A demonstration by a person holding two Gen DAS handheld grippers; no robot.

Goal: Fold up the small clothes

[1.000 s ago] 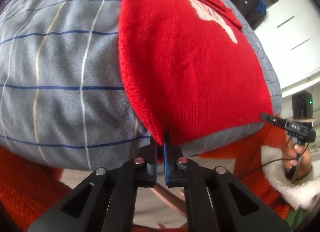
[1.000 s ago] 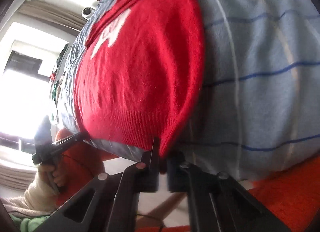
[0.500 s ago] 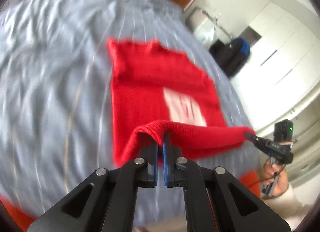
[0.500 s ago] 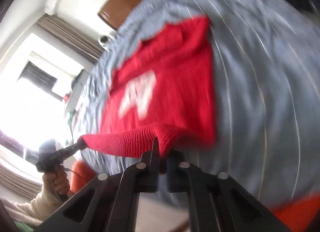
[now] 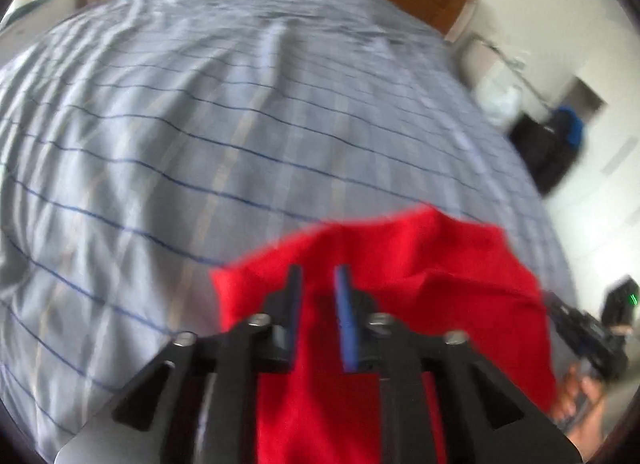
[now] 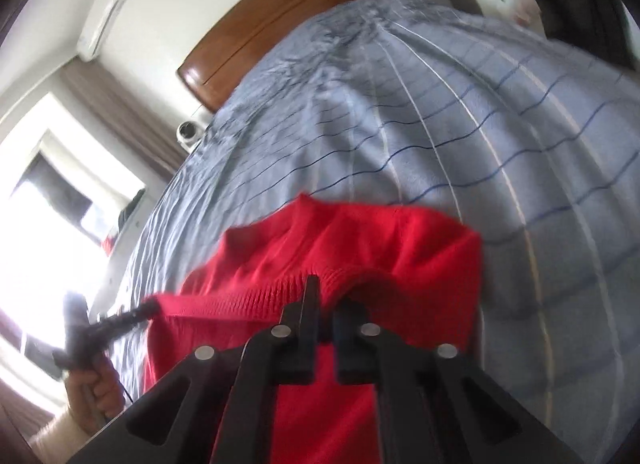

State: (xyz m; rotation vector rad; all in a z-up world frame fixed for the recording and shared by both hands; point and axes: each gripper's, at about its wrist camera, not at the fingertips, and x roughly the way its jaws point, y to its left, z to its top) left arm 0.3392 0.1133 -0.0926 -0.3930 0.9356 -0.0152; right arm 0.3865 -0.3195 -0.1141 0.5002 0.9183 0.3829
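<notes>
While the left wrist view is looking down over a striped blue-grey bedsheet (image 5: 240, 123), the left gripper (image 5: 320, 292) is opening, its jaws standing apart with nothing pinched between them. A red sweater (image 5: 440, 284) is lying doubled over beneath it, near the foot of the bed. A moment earlier these jaws were clamped on the sweater's hem, carrying it up and over the body.

Turning to the right wrist view, the right gripper (image 6: 326, 300) is also starting to open, though the ribbed hem (image 6: 240, 300) is still sitting between its jaws. The left gripper's tip is leaving the hem's far corner.

Both hands letting go suggests that this bottom-to-top fold is finishing.
</notes>
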